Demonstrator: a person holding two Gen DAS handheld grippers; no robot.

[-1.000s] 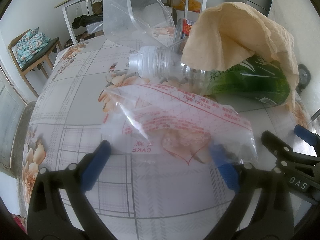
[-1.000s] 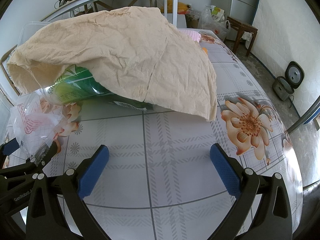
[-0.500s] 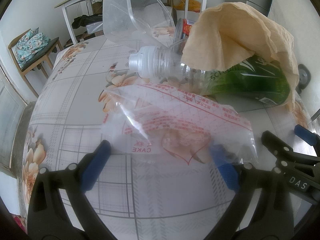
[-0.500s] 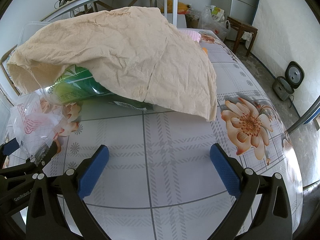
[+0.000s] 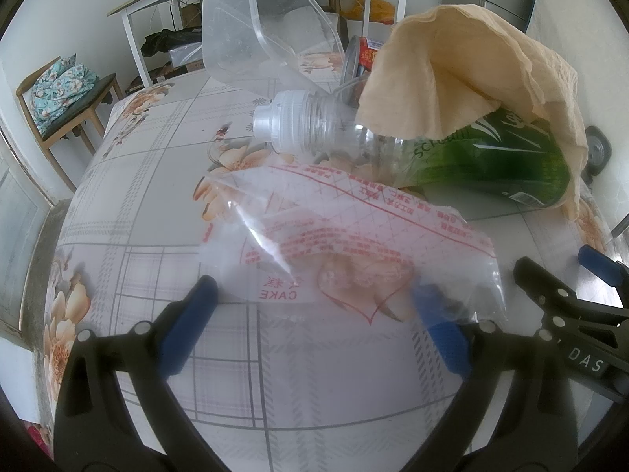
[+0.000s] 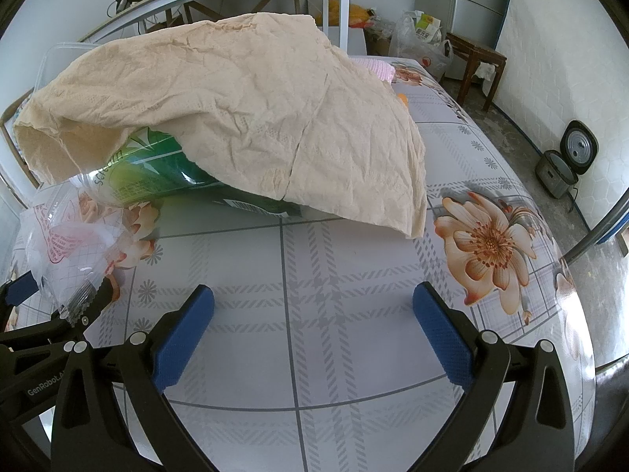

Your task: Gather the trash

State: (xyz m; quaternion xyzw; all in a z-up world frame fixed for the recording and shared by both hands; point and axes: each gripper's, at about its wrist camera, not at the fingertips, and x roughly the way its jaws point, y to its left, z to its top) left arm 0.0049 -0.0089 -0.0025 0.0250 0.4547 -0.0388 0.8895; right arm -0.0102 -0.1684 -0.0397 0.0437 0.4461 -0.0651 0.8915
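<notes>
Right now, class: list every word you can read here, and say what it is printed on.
"CAKE", upside down: clear wrapper
"DAS": right tool
"GenRobot.A", cut off: left tool
"scream": green bottle label
Wrapper's small red print and the red can: too small to read.

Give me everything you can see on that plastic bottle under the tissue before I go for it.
The plastic bottle lies on its side on the flowered tablecloth. It is clear plastic with a ribbed neck, a whitish cap screwed on, and a green label. The beige tissue drapes over its body, leaving neck and part of the label exposed. The clear cake wrapper lies in front of it; contact between them is unclear. Neither gripper touches it.
</notes>
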